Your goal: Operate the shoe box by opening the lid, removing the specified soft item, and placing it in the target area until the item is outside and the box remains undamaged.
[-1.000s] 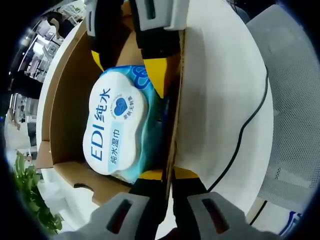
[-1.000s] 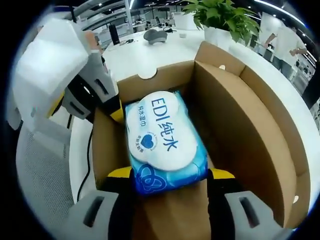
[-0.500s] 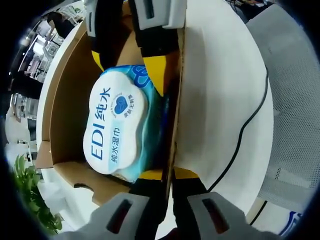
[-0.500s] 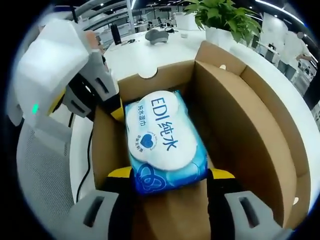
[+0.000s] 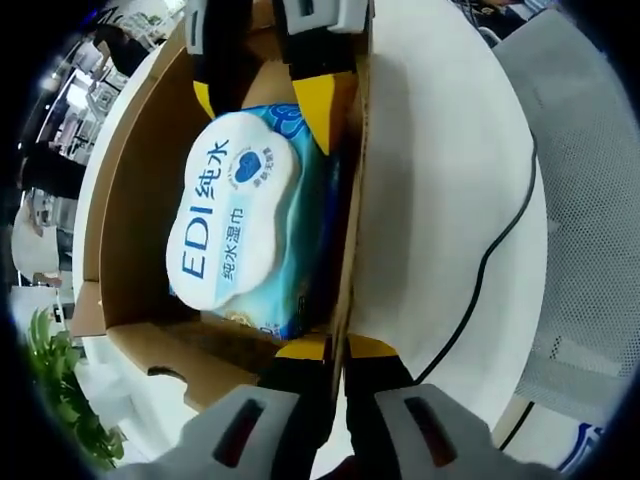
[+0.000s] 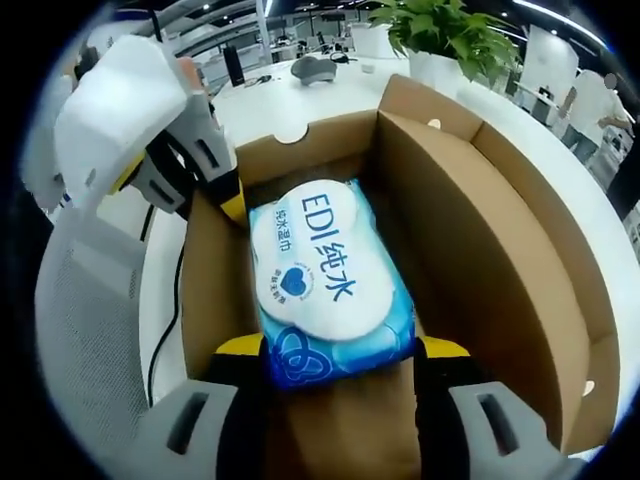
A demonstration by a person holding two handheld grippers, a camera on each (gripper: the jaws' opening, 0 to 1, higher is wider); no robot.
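A blue and white pack of wet wipes (image 5: 235, 225) sits in the open brown cardboard shoe box (image 5: 135, 200). My right gripper (image 6: 340, 355) is shut on the near end of the pack (image 6: 325, 285), its yellow fingertips pressing both sides. In the left gripper view that gripper (image 5: 262, 110) comes in from the top, and the end it holds is raised off the box floor. My left gripper (image 5: 335, 350) is shut on the box's side wall, one jaw inside and one outside. It also shows at the upper left of the right gripper view (image 6: 225, 205), on the rim of the box (image 6: 480, 240).
The box rests on a white round table (image 5: 440, 180) with a black cable (image 5: 490, 260) lying across it. A grey mesh chair (image 5: 590, 200) stands beside the table. A potted plant (image 6: 450, 35) and a grey object (image 6: 315, 70) sit beyond the box.
The right gripper has lifted its end of the wipes pack, which now tilts up off the box floor. The left gripper keeps its hold on the box wall.
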